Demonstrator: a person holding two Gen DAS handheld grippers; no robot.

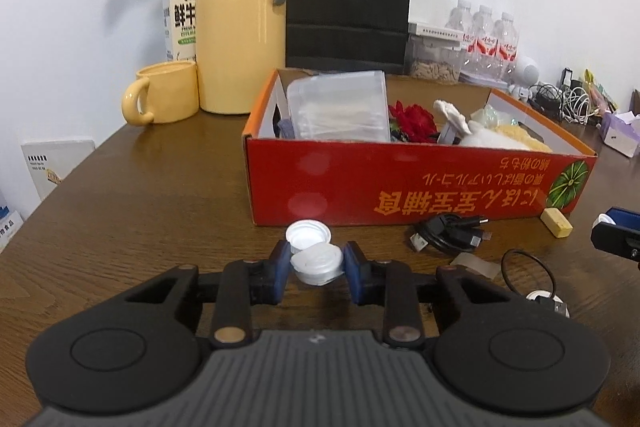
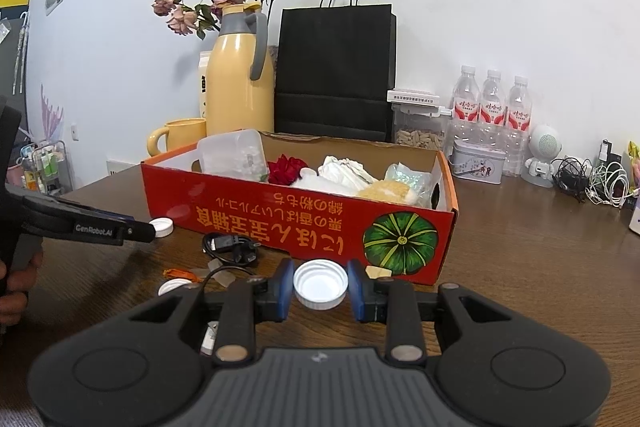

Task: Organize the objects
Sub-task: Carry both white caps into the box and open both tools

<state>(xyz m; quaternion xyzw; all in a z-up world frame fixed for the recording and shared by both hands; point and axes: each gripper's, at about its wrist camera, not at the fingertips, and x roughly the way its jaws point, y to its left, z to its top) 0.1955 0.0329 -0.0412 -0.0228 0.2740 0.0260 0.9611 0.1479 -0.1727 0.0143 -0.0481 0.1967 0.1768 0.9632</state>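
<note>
Left gripper clenched on silver-white cap, lower centre; second cap half hidden behind. Right gripper grasps white lid before red box. Box contents jumbled, indistinct.

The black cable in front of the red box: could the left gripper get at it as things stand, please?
Probably not yet: the left gripper holds a white cap in its jaws. Otherwise the cable lies uncovered on the table nearby.

Left gripper clamped a tilted white cap; a second cap sat just ahead, red box beyond.
</note>
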